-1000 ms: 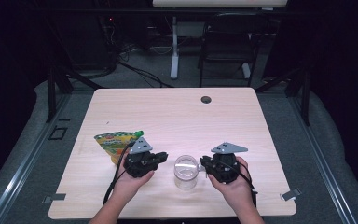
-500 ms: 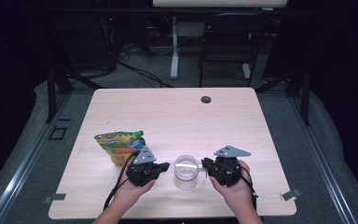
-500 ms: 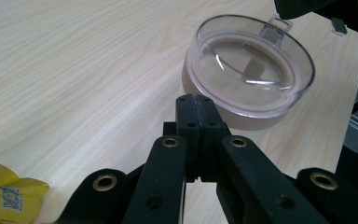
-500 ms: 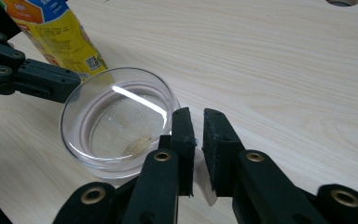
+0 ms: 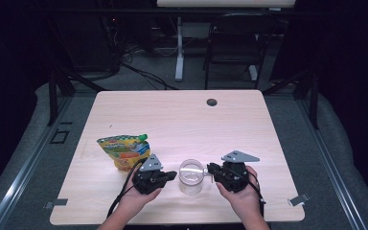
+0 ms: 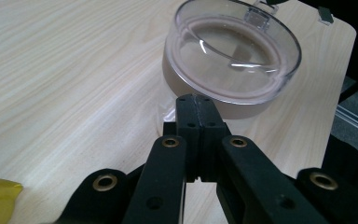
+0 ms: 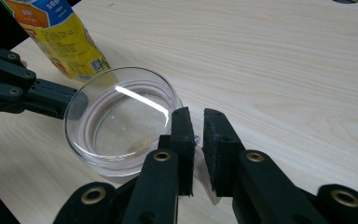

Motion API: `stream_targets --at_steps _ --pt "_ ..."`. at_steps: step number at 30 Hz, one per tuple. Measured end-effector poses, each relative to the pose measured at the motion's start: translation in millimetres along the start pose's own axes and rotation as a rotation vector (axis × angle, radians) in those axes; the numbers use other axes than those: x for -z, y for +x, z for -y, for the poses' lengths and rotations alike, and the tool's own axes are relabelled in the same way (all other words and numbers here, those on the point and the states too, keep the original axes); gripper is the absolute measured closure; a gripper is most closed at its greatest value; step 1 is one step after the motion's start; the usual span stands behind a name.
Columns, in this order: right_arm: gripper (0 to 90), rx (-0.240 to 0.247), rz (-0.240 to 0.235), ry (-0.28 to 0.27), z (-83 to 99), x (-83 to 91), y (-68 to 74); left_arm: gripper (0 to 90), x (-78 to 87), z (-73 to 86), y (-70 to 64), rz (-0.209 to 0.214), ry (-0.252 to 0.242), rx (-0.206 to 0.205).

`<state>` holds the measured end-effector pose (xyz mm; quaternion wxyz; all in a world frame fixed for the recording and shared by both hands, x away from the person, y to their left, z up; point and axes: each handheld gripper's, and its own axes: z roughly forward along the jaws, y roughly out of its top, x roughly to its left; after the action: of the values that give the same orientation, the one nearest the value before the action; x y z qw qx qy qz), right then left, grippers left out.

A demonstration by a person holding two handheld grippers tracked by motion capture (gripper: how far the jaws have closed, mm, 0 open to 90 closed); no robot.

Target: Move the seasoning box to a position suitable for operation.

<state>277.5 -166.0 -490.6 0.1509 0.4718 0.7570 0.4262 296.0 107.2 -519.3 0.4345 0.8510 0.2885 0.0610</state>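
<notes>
Left gripper (image 6: 196, 105) jaws pressed together beside clear cup (image 5: 191, 176); right gripper (image 7: 196, 126) slightly spread at cup's rim

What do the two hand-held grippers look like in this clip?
Both are black. The left hand-held gripper and the right hand-held gripper each carry a grey three-cornered plate on top. Brass-coloured rivets dot the linkage arms behind flat black pads. A black cable trails from the left one. No sleeves show.

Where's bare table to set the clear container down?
The far half, from the grommet hole down to the pouch, is bare, as is the right edge. It is crowded near the front: the clear container sits between the left hand-held gripper and right hand-held gripper.
</notes>
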Motion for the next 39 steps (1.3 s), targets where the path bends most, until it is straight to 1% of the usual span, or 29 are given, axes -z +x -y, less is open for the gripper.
stream_targets --at_steps 3,5,17,18,21,26,29,31,34,36,39 --pt "82.2 -0.003 0.002 -0.006 0.4 -0.3 0.5 90.0 -2.3 0.5 -2.1 -0.009 0.007 -0.007" --pt "82.0 0.001 -0.001 -0.004 0.6 -0.2 0.6 90.0 -2.9 0.7 -1.7 0.005 0.014 -0.008" --pt "81.2 -0.004 -0.008 -0.007 1.2 -0.6 0.0 90.0 -0.8 -0.4 -2.7 0.009 -0.006 -0.005" --pt "81.2 -0.003 -0.007 -0.007 1.3 -0.8 0.2 90.0 -0.4 -1.0 -3.2 0.016 -0.011 -0.004" --pt "80.8 -0.003 -0.004 -0.008 1.4 -0.8 0.1 90.0 -0.4 -1.7 -4.5 0.015 -0.013 -0.010" --pt "79.7 0.001 0.001 -0.010 1.8 -0.7 -0.6 90.0 0.2 -2.6 -5.1 0.016 -0.021 -0.008" --pt "76.9 0.002 0.001 -0.007 1.8 -0.6 -0.7 90.0 1.2 -3.3 -5.1 0.016 -0.022 -0.009" --pt "74.6 0.002 -0.013 0.000 1.6 -0.6 -1.0 90.0 1.8 -3.9 -5.4 0.015 -0.027 -0.010" --pt "71.1 0.013 -0.011 0.005 1.6 0.1 -0.2 90.0 2.8 -5.0 -6.1 0.011 -0.033 -0.012" --pt "69.4 0.018 -0.019 0.004 1.6 1.4 0.7 90.0 3.6 -5.7 -6.6 0.012 -0.037 -0.013" --pt "66.9 0.029 -0.012 0.001 3.1 4.4 2.1 90.0 4.9 -6.9 -7.1 0.013 -0.037 -0.018"
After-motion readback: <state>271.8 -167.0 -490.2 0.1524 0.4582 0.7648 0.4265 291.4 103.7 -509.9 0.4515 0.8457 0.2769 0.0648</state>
